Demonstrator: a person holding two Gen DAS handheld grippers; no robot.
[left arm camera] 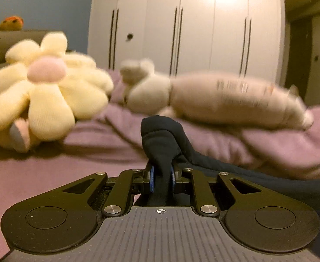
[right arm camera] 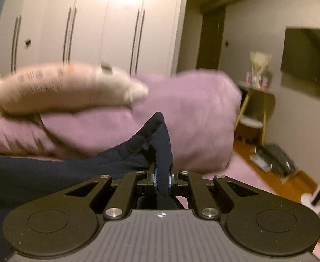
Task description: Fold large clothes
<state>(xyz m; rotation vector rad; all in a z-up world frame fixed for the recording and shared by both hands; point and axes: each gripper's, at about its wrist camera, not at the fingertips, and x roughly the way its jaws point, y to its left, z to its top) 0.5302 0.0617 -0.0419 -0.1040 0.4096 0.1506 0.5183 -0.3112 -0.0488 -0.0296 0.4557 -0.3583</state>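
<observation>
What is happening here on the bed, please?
A person is folding a dark navy garment on a bed with a purple cover. The left gripper and the right gripper are each shut on a bunch of its fabric. Plush toys, one a yellow flower plush, lie beyond.

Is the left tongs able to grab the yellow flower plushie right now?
Probably not. The left tongs are shut on a bunch of the dark navy garment, so they're full. The yellow flower plushie lies off to the side on the purple bed.
</observation>
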